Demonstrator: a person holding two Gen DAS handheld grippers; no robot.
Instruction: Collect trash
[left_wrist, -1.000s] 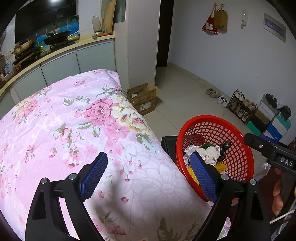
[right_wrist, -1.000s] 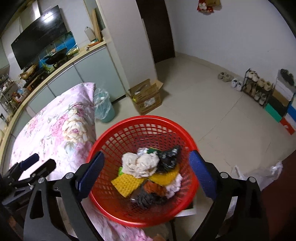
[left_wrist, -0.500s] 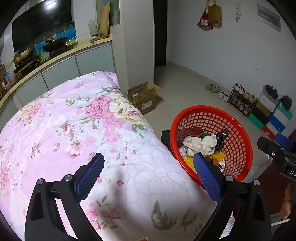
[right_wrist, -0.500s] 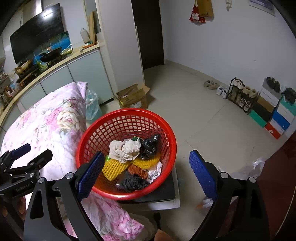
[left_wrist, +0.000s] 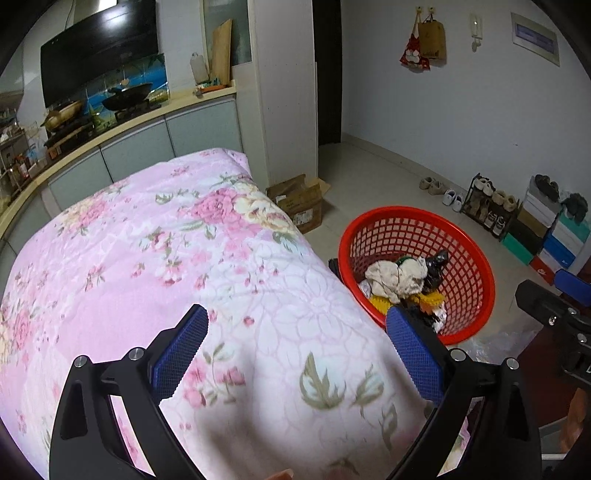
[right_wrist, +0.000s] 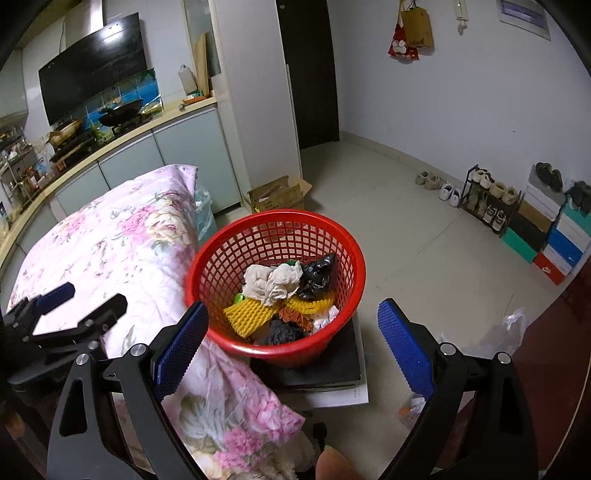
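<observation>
The red basket (right_wrist: 275, 284) is only partly readable: in the left wrist view its near rim is hidden behind one blue pad, and the bottom of the pile of trash (right_wrist: 284, 295) inside cannot be seen in either view. The black slab (right_wrist: 332, 365) under the basket is mostly covered by it, and a white sheet below that shows only at its edge. At the bottom of the right wrist view a blurred fingertip is cut off by the frame.

The basket is round plastic with a square lattice wall. It stands on the slab, just beside the edge of the pink floral quilt (left_wrist: 184, 266), which is soft, stitched in flower outlines, and wrinkled where it hangs down. In the basket I can count two pale crumpled paper wads, two yellow ridged foam nets, one orange-brown net, one shiny black plastic bag and one dark crumpled lump – smaller white and green scraps are too tangled to count.

The left gripper (left_wrist: 295, 354) hovers above the quilt with its two blue textured pads wide apart and nothing between them. The right gripper (right_wrist: 293, 347) hangs over the near side of the basket, also spread wide and empty.

Farther away a cardboard box (right_wrist: 277, 195) with open flaps sits on the tiled floor.
</observation>
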